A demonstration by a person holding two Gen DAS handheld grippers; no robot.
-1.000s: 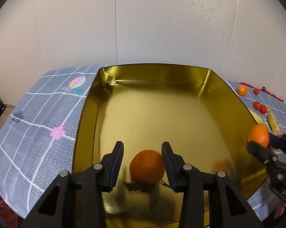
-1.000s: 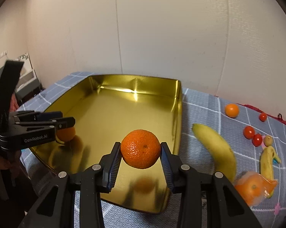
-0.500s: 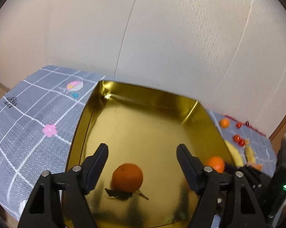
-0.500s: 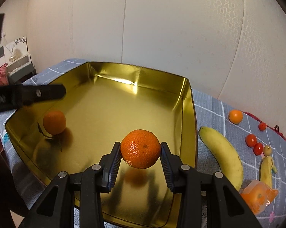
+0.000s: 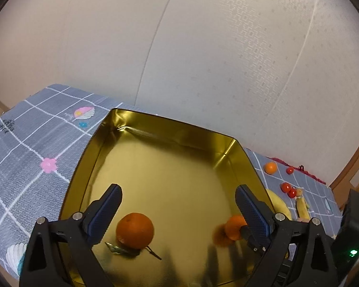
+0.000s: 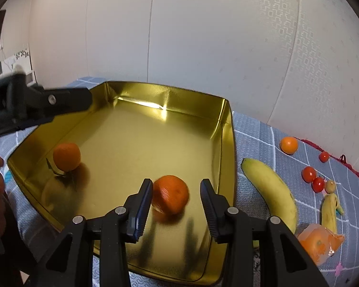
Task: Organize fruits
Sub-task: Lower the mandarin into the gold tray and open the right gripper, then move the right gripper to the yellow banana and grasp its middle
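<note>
We hold our right gripper [image 6: 177, 201] over the near end of the gold tray [image 6: 228, 129], its jaws apart and bracketing a blurred tangerine [image 6: 171, 194] without gripping it; the fruit sits low between them over the tray floor; our left gripper [image 5: 177, 211] hangs with jaws spread wide above the tray, a second tangerine [image 5: 134, 230] with a leaf lying on the floor at about seven o'clock between them; on the checked cloth covering the worktop [image 6: 258, 138], at three o'clock of the tray, lie a banana [image 6: 272, 189], cherry tomatoes [image 6: 308, 174], a small orange [image 6: 288, 145] and a bagged orange [image 6: 316, 242].
</note>
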